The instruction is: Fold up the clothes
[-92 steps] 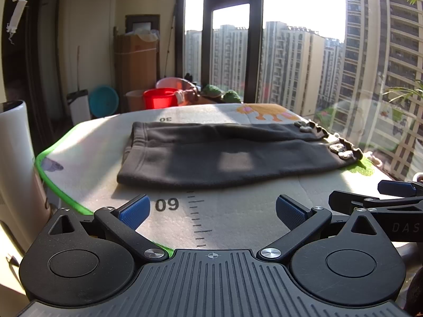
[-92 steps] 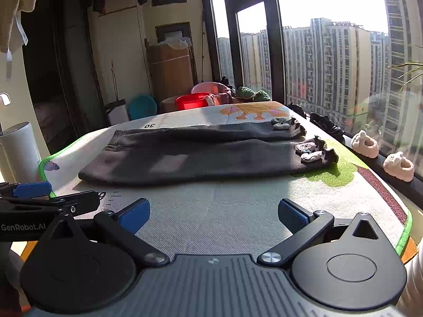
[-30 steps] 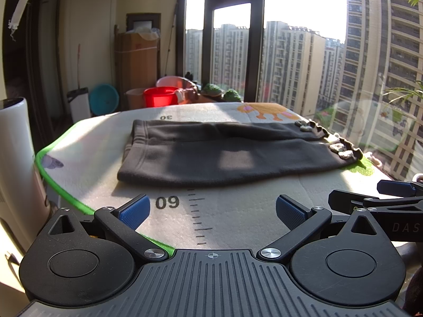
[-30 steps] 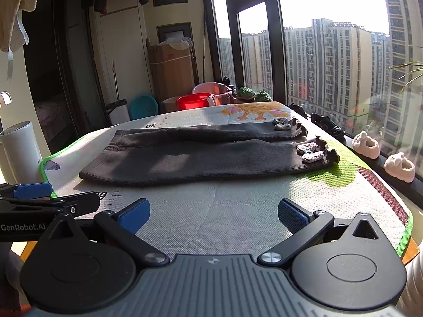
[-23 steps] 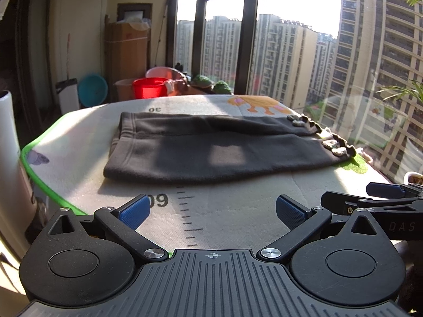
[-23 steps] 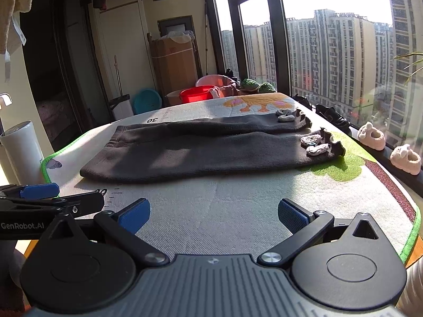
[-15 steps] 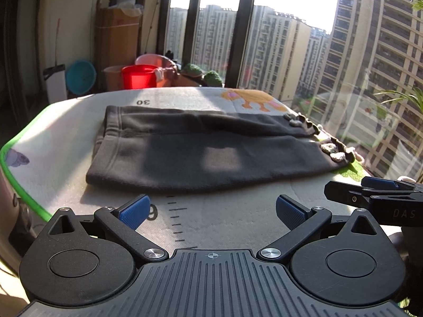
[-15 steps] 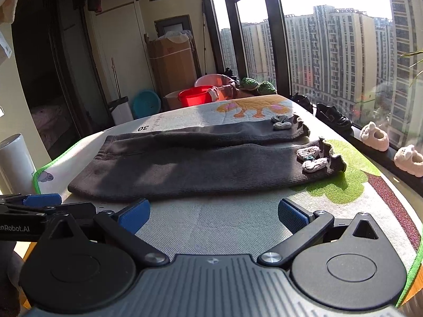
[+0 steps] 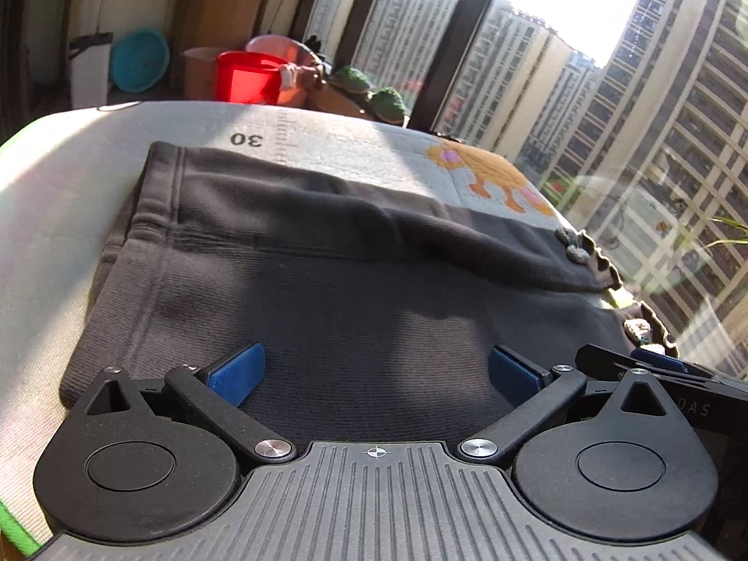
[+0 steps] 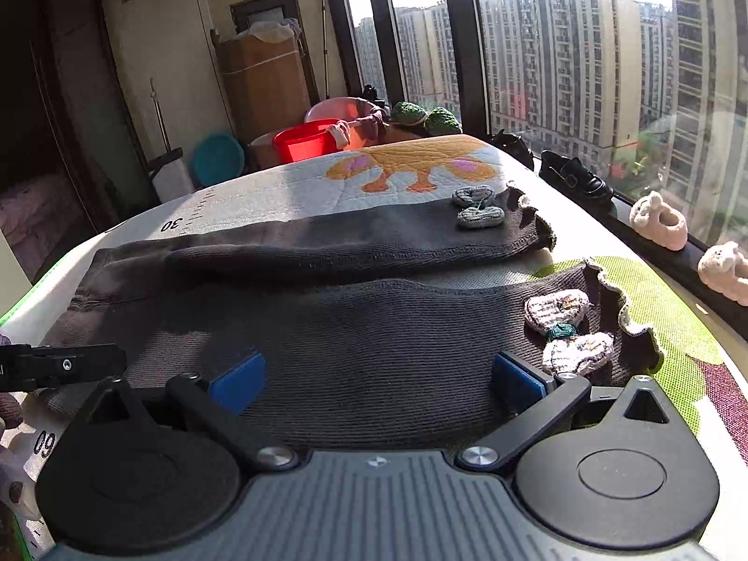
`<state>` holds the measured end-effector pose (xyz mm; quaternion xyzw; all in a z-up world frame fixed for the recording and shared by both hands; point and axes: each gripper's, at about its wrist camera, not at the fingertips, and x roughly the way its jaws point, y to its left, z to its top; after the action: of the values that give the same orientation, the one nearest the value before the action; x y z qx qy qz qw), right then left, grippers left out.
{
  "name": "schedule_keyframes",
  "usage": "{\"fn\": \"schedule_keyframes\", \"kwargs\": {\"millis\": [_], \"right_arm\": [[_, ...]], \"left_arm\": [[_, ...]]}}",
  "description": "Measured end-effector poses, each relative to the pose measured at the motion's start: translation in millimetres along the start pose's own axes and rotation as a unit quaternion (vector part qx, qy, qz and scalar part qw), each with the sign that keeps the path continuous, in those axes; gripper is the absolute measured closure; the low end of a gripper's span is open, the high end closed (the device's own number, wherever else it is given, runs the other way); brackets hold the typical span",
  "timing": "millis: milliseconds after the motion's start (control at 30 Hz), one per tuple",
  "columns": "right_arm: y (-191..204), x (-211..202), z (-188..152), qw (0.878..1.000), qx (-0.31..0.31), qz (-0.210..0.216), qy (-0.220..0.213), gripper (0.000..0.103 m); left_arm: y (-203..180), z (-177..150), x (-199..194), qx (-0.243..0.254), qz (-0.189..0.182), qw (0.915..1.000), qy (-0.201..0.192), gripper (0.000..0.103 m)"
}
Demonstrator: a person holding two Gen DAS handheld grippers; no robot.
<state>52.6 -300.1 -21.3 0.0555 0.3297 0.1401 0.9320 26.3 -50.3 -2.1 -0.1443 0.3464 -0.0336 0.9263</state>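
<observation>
A pair of dark grey knit trousers (image 9: 327, 290) lies flat on a printed mat (image 9: 355, 149), waistband at the left, legs running right. It shows in the right wrist view (image 10: 374, 341) too, with ruffled cuffs and small knitted bows (image 10: 565, 327). My left gripper (image 9: 374, 374) is open, low over the near edge of the trousers by the waist end. My right gripper (image 10: 378, 381) is open, low over the near leg, close to the bow at the cuff. Each gripper's tip shows at the edge of the other's view.
The mat (image 10: 290, 196) has a ruler print and an orange animal. Beyond the table's far end are a red tub (image 9: 248, 77), a teal basin (image 9: 138, 61) and a cardboard box (image 10: 262, 79). Shoes (image 10: 572, 180) and plush slippers (image 10: 659, 219) sit on the window ledge at right.
Both grippers have moved forward and down, from above the bare mat near the table's front edge to just over the near edge of the trousers. Both stay open.
</observation>
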Motion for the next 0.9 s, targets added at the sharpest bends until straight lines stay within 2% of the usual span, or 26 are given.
{"fn": "schedule_keyframes", "kwargs": {"millis": [133,233,333,500,633,767,867,900], "right_arm": [[-12.2,-2.9,-2.1,0.999,0.042,0.023,-0.017,0.0],[-20.3,-2.3,-2.1,0.997,0.06,0.042,-0.019,0.0],[-21.0,0.7,-0.1,0.997,0.054,0.048,-0.012,0.0],[-23.0,3.5,1.9,0.997,0.051,0.059,-0.007,0.0],[-25.9,2.1,2.0,0.996,0.051,0.074,-0.006,0.0],[-33.0,0.5,-0.5,0.993,0.07,0.091,-0.019,0.0],[-42.9,0.6,-2.0,0.988,0.099,0.111,-0.03,0.0],[-45.8,0.5,-2.5,0.987,0.108,0.117,-0.033,0.0]], "left_arm": [[7.1,-2.8,-1.8,-0.017,-0.016,0.9997,-0.005,0.0],[11.5,4.2,-1.4,-0.028,-0.027,0.9991,0.014,0.0],[14.0,13.4,4.7,-0.018,-0.031,0.9986,0.038,0.0],[11.0,10.7,4.9,0.01,-0.031,0.9987,0.04,0.0],[17.3,11.2,3.1,-0.01,-0.042,0.9985,0.033,0.0],[27.3,24.2,-4.0,-0.06,-0.043,0.9965,0.038,0.0],[35.3,46.8,-22.6,-0.051,0.002,0.9983,-0.03,0.0],[39.3,54.3,-28.5,-0.045,0.03,0.9966,-0.061,0.0]]}}
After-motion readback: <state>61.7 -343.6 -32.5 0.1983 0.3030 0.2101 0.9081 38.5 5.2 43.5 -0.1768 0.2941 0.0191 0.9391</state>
